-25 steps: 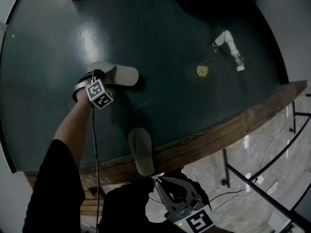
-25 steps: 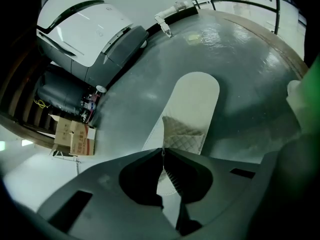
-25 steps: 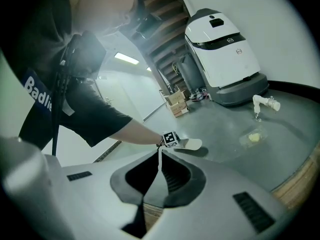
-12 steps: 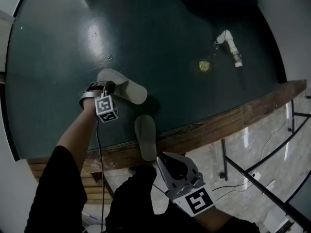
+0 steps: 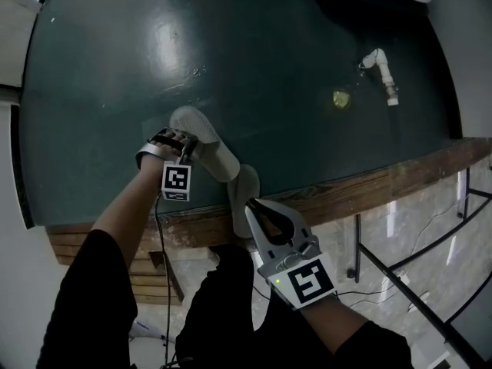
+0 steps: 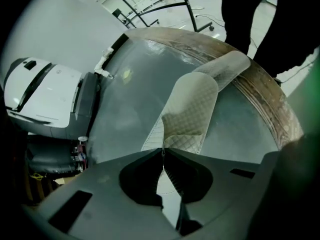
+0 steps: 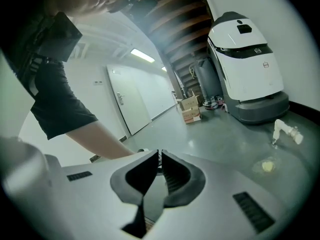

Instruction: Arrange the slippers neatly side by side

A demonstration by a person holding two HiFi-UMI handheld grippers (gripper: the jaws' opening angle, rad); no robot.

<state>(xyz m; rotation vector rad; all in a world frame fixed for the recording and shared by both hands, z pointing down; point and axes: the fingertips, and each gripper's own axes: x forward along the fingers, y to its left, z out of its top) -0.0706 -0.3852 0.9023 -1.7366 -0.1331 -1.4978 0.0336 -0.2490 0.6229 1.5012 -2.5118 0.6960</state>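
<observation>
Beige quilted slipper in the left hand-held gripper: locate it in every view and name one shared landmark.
Head view: the beige quilted slipper lies left of centre.
Left gripper view: centre, its edge pinched by the left hand-held gripper.
Right gripper view: not in it.
Shared landmark: white pipe fitting, at upper right, upper left and right edge respectively.

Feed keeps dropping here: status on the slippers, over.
Left gripper shut on beige quilted slipper, at its edge. Right gripper shut, empty. Second beige slipper by the wooden edge, angled to the first. Nothing between them.
</observation>
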